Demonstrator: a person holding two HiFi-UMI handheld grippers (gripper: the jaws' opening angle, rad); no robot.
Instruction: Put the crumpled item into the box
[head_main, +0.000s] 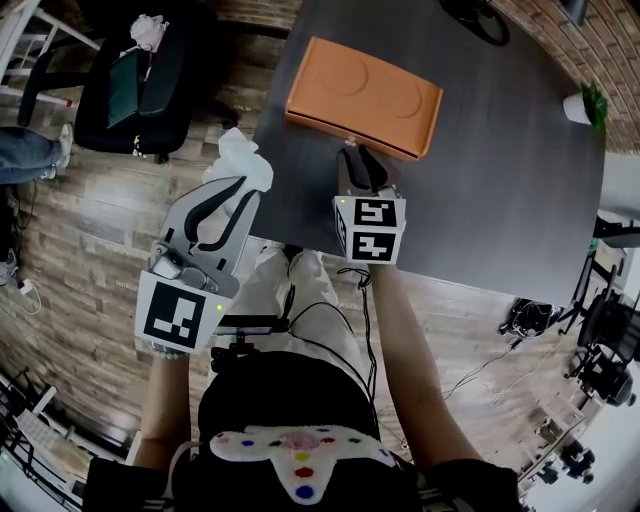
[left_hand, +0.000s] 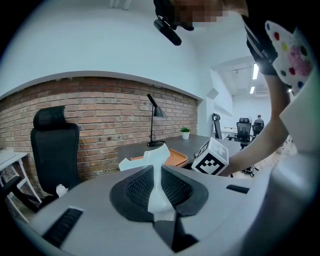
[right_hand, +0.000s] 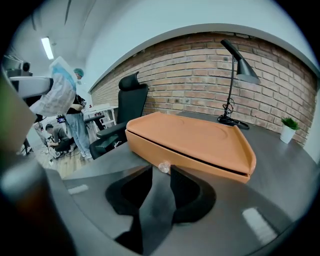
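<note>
A brick wall (right_hand: 195, 75) backs a dark worktop (head_main: 500, 190) that stands on a wood floor (head_main: 100, 240), with a black chair (head_main: 140, 75) off to one side. On the worktop are a lamp (right_hand: 235, 65), a small plant (right_hand: 288, 131) and an orange box (head_main: 365, 95) with its lid down.

The left tongs (head_main: 232, 185) are clamped on a white crumpled item (head_main: 240, 160). The left gripper view shows it pinched between the ribbed pads, its loose end sticking out past the tips. It hangs over the floor just beside the worktop's near left edge, apart from the box.

The right tongs (right_hand: 161, 176) point at the front wall of the box. Their jaws stand apart, with a small clear knob (right_hand: 163, 167) on that wall right at the gap between their tips. Whether they touch it I cannot tell.
</note>
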